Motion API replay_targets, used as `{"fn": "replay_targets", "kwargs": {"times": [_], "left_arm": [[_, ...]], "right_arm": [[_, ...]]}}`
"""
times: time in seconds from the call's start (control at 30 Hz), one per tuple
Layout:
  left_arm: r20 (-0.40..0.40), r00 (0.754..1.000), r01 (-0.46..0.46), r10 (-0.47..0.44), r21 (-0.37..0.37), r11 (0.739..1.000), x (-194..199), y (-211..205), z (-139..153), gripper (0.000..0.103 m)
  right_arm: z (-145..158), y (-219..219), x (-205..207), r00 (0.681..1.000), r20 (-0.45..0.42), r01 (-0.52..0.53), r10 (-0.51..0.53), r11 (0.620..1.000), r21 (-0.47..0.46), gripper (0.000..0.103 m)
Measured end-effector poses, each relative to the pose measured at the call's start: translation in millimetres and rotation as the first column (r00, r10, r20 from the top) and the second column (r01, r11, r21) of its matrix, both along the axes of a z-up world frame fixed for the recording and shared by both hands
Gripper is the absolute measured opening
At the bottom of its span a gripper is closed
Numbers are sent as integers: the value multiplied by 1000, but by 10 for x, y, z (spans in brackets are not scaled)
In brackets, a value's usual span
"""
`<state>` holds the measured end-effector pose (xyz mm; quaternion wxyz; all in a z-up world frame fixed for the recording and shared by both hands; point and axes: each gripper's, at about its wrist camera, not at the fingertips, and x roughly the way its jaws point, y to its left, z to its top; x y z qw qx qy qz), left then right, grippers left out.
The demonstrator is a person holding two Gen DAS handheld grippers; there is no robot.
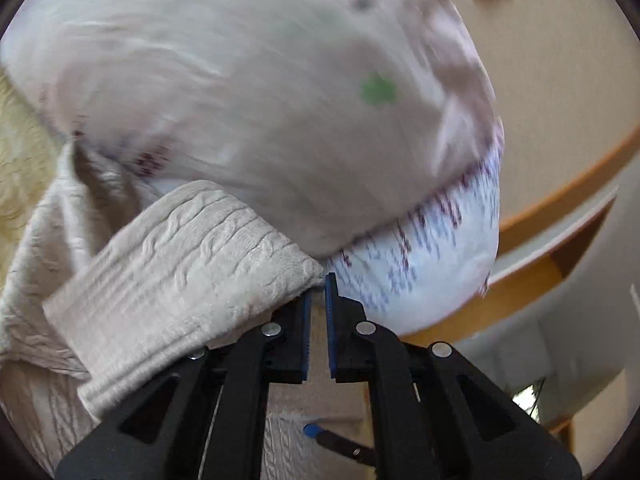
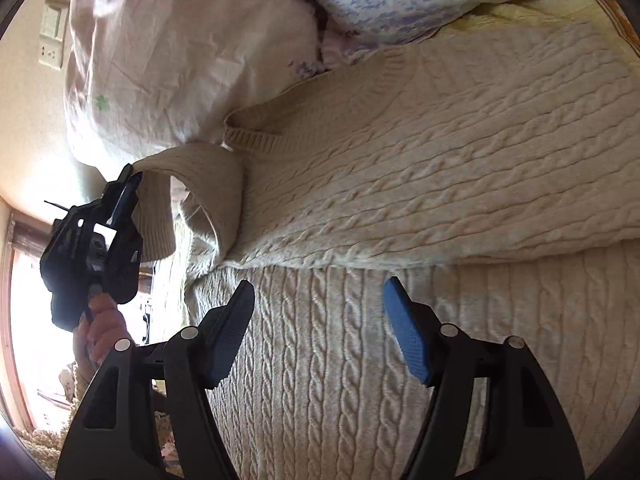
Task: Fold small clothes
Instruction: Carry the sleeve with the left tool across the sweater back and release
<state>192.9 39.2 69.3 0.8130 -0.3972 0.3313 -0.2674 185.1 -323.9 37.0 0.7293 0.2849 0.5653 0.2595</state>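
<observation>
Left tongs (image 2: pixel 134 178) are pinching the ribbed cuff (image 1: pixel 192 276) of the cream cable-knit sweater (image 2: pixel 440 152), jaws nearly together, holding the sleeve (image 2: pixel 192 176) lifted off the bed near the pillow (image 2: pixel 168 60). Right tongs (image 2: pixel 318 312) are hovering wide open and empty over the sweater's body, which is lying flat on the bed. Looks like the sleeve-fold step; next move probably calls for carrying the cuff across the body and laying it flat.
</observation>
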Motion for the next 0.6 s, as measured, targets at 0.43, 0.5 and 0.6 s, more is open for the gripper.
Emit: {"fn": "replay_targets", "kwargs": {"times": [0.43, 0.5, 0.6], "left_arm": [[-130, 837, 502, -531, 570, 651, -616, -1523, -537, 38], [-100, 871, 447, -481, 569, 690, -704, -1226, -476, 50], [-86, 948, 303, -307, 548, 780, -742, -627, -388, 51]], "right_arm": [[252, -724, 126, 979, 126, 167, -159, 985, -52, 68], [463, -461, 191, 970, 241, 55, -28, 993, -108, 65], [698, 146, 151, 898, 387, -126, 210, 965, -230, 61]]}}
